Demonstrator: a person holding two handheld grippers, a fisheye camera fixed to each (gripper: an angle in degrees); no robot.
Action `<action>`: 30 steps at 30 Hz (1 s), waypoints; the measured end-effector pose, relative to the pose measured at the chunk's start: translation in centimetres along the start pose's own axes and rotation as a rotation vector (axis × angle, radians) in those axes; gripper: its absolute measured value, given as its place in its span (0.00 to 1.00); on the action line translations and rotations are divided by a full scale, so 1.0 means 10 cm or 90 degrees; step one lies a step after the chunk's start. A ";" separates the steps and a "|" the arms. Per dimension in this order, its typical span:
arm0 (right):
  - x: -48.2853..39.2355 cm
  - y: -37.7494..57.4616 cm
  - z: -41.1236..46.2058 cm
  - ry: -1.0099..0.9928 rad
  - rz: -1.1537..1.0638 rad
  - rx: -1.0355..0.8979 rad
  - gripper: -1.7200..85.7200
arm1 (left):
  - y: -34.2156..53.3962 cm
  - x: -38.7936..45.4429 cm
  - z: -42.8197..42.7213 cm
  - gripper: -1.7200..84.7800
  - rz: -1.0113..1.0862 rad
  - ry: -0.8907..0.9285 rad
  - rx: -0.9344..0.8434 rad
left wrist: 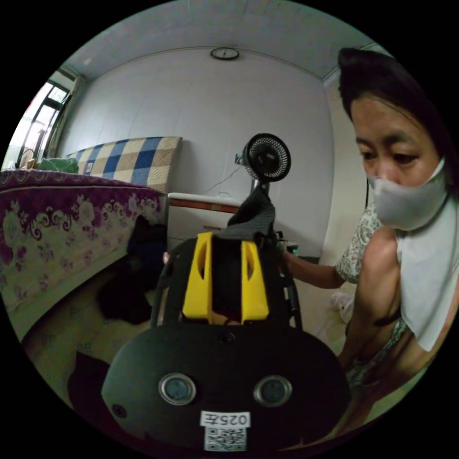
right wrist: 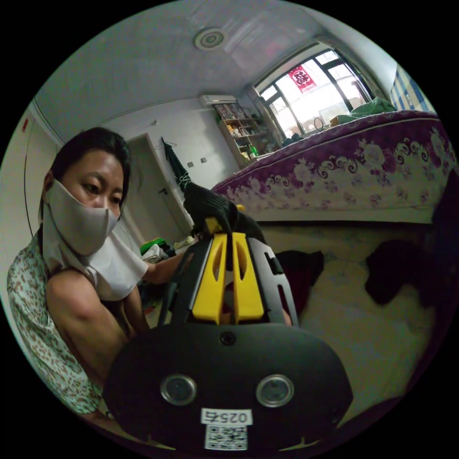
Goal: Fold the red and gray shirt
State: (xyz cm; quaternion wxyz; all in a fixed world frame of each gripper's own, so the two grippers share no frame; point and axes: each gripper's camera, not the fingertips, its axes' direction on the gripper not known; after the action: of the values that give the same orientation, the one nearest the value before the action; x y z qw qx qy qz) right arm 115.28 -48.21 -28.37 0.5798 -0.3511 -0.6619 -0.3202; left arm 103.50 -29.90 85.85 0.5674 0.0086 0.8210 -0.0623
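Both tongs [left wrist: 226, 239] [right wrist: 228, 234] raised — each pinching dark cloth [left wrist: 253, 213].

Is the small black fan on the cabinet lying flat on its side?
No, in the left gripper view the fan stands upright on its stem above the white cabinet, its round grille facing the room.

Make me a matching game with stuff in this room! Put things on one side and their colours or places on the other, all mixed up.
Things:
1. fan
2. clock
3. bed cover
4. headboard

Colours or places:
A. purple with flowers
B. high on the wall, near the ceiling
C. blue and tan checks
D. black, standing behind the left gripper

Pairs: 1-D, 2-B, 3-A, 4-C
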 end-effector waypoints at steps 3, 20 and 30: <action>0.02 0.12 0.08 -0.010 0.011 0.007 0.01 | -0.03 0.03 -0.14 0.03 -0.003 -0.024 0.006; -0.57 0.85 0.57 0.070 -0.128 -0.052 0.17 | -0.36 0.58 -0.36 0.01 0.054 0.021 -0.095; -1.50 1.11 1.34 0.241 -0.490 -0.322 0.14 | -0.89 1.14 -0.26 0.00 0.154 0.130 -0.273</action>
State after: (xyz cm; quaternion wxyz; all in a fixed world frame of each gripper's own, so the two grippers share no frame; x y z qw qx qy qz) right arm 118.51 -32.44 -44.73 0.4260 -0.1467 -0.5285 -0.7194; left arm 96.23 -39.09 76.94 0.4739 -0.0078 0.8614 0.1824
